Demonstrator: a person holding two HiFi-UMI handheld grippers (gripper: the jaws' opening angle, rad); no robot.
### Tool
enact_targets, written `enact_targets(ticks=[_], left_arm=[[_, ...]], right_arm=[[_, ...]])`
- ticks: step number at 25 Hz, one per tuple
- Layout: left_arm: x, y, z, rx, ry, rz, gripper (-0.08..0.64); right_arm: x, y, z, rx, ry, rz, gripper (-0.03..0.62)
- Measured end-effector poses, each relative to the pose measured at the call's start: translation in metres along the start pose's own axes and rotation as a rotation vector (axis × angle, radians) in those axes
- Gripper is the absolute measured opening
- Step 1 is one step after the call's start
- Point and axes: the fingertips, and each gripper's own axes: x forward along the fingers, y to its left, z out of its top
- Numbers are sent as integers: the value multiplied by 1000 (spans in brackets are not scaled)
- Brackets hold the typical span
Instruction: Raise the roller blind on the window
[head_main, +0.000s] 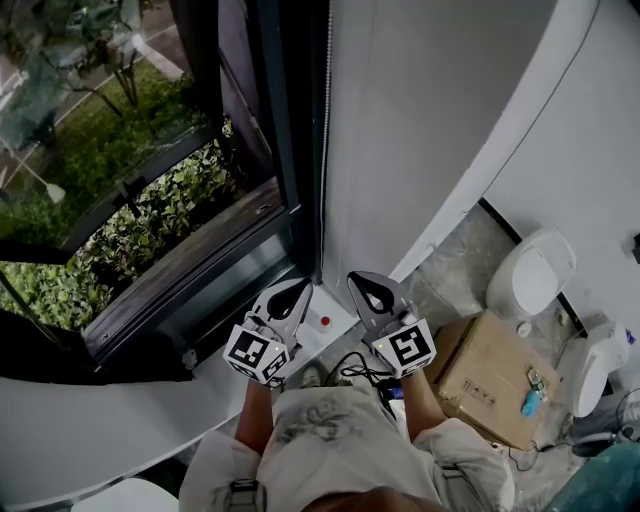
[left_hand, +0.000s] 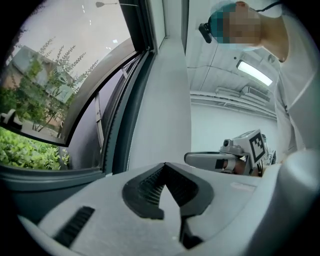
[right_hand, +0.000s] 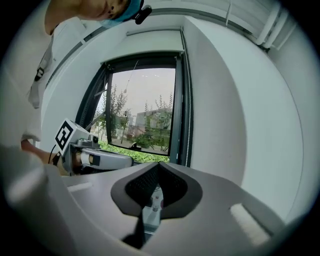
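The window (head_main: 120, 180) with its dark frame (head_main: 290, 120) fills the left of the head view, and its glass shows uncovered in the right gripper view (right_hand: 142, 110). No blind fabric is visible over it. A thin bead chain (head_main: 325, 130) hangs along the frame's right edge, next to the white wall (right_hand: 188, 125). My left gripper (head_main: 302, 287) and right gripper (head_main: 353, 279) are held side by side in front of me, both pointing at the window's lower corner. Both are shut with nothing held. The chain runs just between and beyond their tips, apart from both.
A white box with a red button (head_main: 325, 322) lies below the grippers on the white sill (head_main: 120, 440). A cardboard box (head_main: 490, 385) and white rounded fixtures (head_main: 535, 270) stand on the floor at the right. Green shrubs (head_main: 130, 235) grow outside.
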Motion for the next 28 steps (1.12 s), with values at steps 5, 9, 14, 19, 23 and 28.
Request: enact_targets(ticks=[5, 9, 14, 19, 23, 28], left_arm=[[-10, -11, 19, 28, -8, -8, 6], [-14, -15, 11, 24, 4, -6, 6], [-13, -16, -2, -3, 20, 4, 6], [-13, -16, -1, 3, 22, 9, 6], [-10, -15, 1, 15, 22, 12, 6], [-8, -15, 2, 23, 26, 9, 6]], right_arm=[[-7, 18, 9, 32, -48, 69, 8], [-11, 27, -2, 89, -26, 95, 8], [-14, 28, -9, 124, -20, 90, 6], [-15, 26, -11, 125, -17, 83, 6], [-16, 23, -12, 121, -17, 78, 6], [-16, 20, -12, 114, -12, 73, 6]])
